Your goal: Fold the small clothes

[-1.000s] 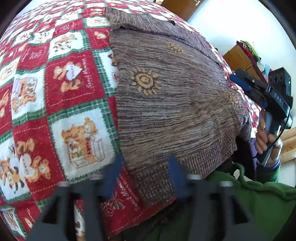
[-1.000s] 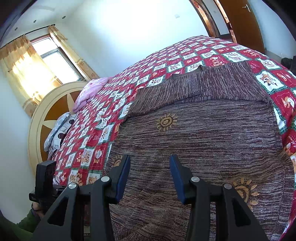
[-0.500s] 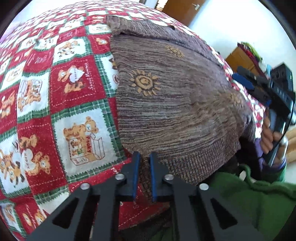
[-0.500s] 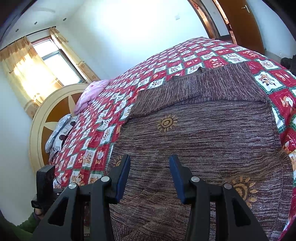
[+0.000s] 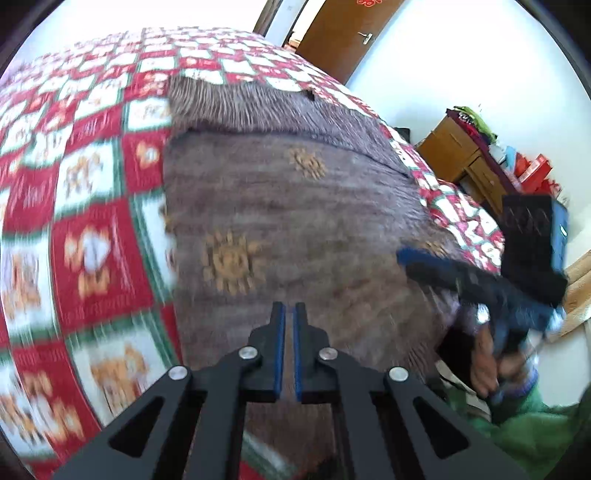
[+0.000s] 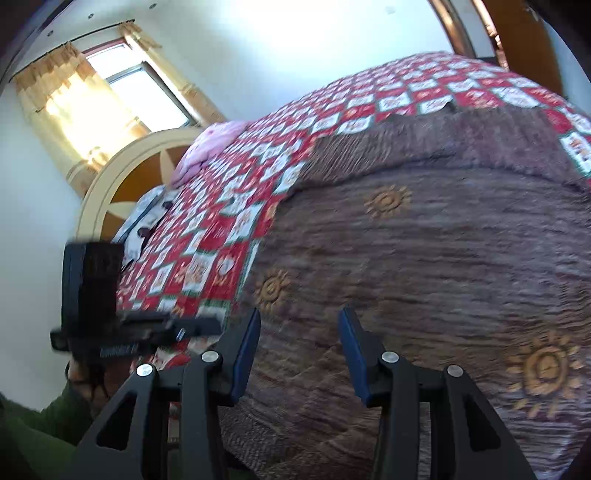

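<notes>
A brown, streaky knitted sweater with orange sun motifs [image 5: 295, 229] lies spread flat on a bed covered by a red, white and green patchwork quilt printed with teddy bears [image 5: 85, 236]. Its far end is a ribbed band that reaches toward the wooden door [image 5: 343, 33].

The left gripper [image 5: 289, 314] reaches out low over the sweater's near hem, its blue-padded fingers [image 5: 280, 332] drawn nearly together with only a thin slit between them. Knit fabric bunches up directly beneath and between the black arms, but whether the pads actually pinch the hem cannot be told from either view.

The right gripper [image 6: 299, 328] hovers over the opposite side of the sweater, its jaws set wide apart with nothing between them, pointing along the garment toward the far band. In the left wrist view it shows from the side [image 5: 406, 256], level and aimed across the sweater, with the person's hand [image 5: 491, 362] wrapped around its handle just above a green sleeve [image 5: 524, 428].

Both views are smeared by motion blur.

A round-topped cream and brown headboard [image 6: 122, 177] stands under a curtained window [image 6: 99, 96], with a pink pillow [image 6: 214, 144] at the quilt's edge. A wooden cabinet [image 5: 458, 151] piled with coloured things stands by the wall.
</notes>
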Demonstrator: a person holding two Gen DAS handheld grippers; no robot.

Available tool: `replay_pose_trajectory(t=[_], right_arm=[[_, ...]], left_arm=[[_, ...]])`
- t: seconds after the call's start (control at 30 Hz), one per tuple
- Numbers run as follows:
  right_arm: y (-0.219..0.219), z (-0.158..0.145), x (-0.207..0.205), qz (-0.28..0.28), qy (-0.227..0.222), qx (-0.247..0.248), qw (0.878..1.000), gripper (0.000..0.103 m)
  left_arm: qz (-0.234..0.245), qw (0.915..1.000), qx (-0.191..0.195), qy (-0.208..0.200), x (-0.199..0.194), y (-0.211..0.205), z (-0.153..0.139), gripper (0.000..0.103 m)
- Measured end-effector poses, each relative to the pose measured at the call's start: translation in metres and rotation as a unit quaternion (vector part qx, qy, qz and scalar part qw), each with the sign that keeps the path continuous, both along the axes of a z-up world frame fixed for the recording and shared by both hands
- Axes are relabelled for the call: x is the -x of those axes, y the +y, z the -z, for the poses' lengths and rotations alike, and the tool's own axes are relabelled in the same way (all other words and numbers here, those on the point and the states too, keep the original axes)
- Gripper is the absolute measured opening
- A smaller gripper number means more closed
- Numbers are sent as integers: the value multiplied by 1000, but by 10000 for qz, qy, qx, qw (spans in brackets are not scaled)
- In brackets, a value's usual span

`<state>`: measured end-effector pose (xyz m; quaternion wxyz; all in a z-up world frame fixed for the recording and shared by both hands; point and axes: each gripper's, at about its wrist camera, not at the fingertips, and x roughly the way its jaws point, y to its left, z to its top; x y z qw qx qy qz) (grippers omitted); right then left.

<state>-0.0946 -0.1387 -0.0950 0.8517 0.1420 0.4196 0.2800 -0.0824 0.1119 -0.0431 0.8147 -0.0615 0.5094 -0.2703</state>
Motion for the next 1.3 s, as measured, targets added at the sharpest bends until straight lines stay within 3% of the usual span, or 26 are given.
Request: replay_pose_trajectory(t=[0.2,0.4,0.63,0.7,0.93,0.97,1.0,1.03,1.1,1.2,1.3], right_arm=[[28,14,3,-574,359,-131,9976,46],[85,17,14,-1840,509,-132,9815,46],[135,26,33,-2686,367,784,9594,46],[143,31,42,-2797,238,1260,9515,56],[162,39,69,-3215,-625,2427,9132,59],[164,40,70,-3201,-717,2567,9091,50],[165,41,70,-3166,-810,2719,9052,33],[166,41,67,-3164,-784,2709,9057,26],[157,36,54,-3119,-475,2389,9184,10],[140,35,33,-2942,-30,1904,9366,7],[115,30,13,-2534,224,1422,9566,7]], left_arm=[[-145,9977,-596,-300,-15,12,-7,4],[-741,9921,-789,-630,8,68,-19,4],[-1377,9855,-767,-633,41,112,-18,5],[-1496,9843,-682,-638,49,117,-16,7],[-1356,9861,-716,-647,45,110,-17,7],[-1344,9862,-714,-647,44,109,-16,8],[-1351,9861,-717,-655,43,109,-16,12],[-1361,9861,-692,-651,42,109,-16,20],[-1378,9862,-639,-655,41,111,-15,30],[-1314,9867,-623,-721,40,109,-15,36],[-1112,9887,-652,-760,35,103,-13,47]])
